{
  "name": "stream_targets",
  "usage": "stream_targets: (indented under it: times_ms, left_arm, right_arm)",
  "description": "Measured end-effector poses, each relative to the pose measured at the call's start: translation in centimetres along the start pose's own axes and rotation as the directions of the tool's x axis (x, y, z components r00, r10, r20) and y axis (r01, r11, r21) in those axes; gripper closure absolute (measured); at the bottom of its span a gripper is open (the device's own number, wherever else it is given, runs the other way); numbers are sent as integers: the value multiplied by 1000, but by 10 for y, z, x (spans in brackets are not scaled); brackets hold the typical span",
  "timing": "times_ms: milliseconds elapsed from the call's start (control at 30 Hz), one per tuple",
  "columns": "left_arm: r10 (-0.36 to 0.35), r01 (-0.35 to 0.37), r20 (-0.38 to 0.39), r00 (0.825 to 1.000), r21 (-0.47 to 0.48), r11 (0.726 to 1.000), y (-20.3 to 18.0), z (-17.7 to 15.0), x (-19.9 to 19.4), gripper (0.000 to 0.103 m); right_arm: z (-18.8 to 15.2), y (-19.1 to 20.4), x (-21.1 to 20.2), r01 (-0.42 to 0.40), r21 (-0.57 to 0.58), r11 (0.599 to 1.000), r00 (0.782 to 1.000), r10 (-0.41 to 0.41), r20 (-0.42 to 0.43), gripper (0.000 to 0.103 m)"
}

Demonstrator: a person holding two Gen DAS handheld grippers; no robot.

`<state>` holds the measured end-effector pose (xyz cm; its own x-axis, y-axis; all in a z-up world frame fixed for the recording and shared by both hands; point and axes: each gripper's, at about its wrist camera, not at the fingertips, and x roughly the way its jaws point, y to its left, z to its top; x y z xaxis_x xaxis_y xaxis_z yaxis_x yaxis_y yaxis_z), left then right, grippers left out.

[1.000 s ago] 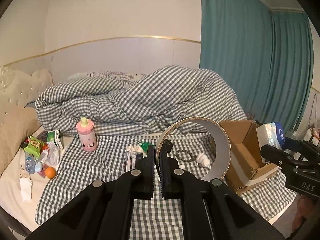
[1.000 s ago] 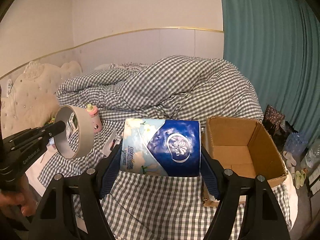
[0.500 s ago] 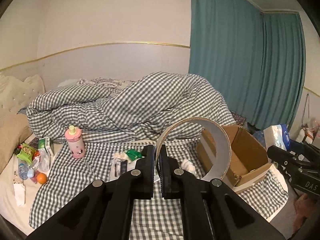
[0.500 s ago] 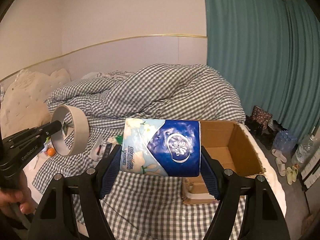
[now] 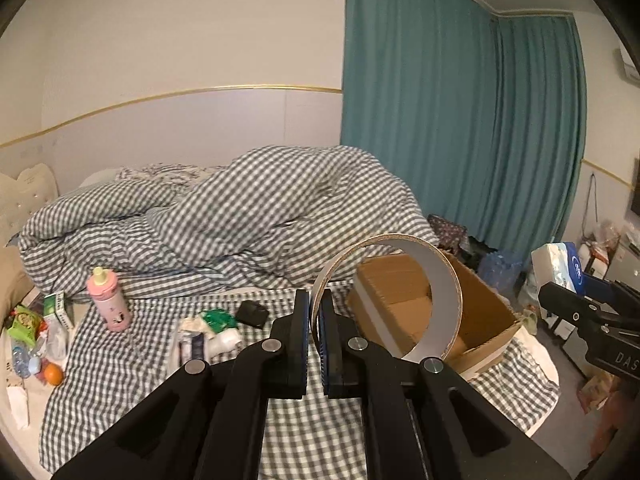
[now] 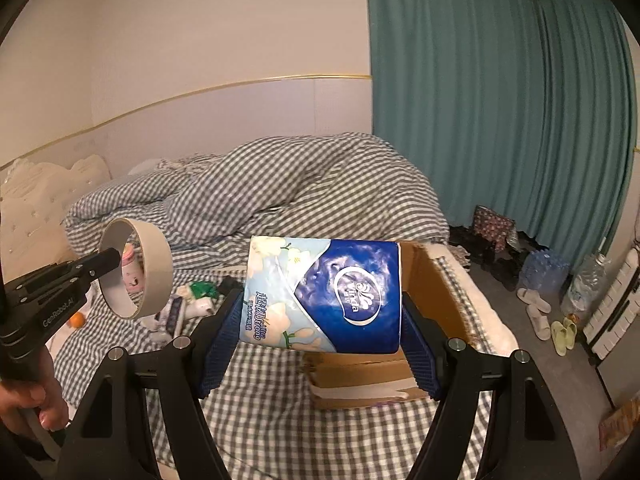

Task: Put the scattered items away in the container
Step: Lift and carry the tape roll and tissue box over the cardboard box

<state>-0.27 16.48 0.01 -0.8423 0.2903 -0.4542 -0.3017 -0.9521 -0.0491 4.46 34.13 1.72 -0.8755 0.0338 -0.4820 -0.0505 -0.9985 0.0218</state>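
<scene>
Moved: both grippers higher than 1 s ago, box lower in view.
Left gripper (image 5: pixel 314 312): pinching tape roll (image 5: pixel 420 280) rim.
Right gripper (image 6: pixel 322 320): clamping tissue pack (image 6: pixel 324 294), held above the bed, box (image 6: pixel 440 280) just behind it.

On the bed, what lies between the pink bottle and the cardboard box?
In the left wrist view, between the pink bottle and the cardboard box lie a white-and-green litter pile and a small black item.

Glossy plastic tissue pack (image 6: pixel 324 294), matt cardboard box (image 6: pixel 436 280)
</scene>
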Motion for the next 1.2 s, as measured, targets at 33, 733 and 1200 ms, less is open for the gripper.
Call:
stream_targets:
  times_ms: [33,733,1200]
  left_arm:
    - [-7,7,-1,1000,3,1000,-4,1,2,99]
    - [-95,99,-59,994,73,992,-67,9,58,99]
    - [-118,131,-125,985,105,986,-100,3,104,99]
  right_arm:
    - [0,-6,-1,10,6,1000,1000,-10,1,30]
    - [0,-73,20,87,78,993,996,-84,-31,30]
    - [-7,-114,59,98,105,990,993,-90,-82,30]
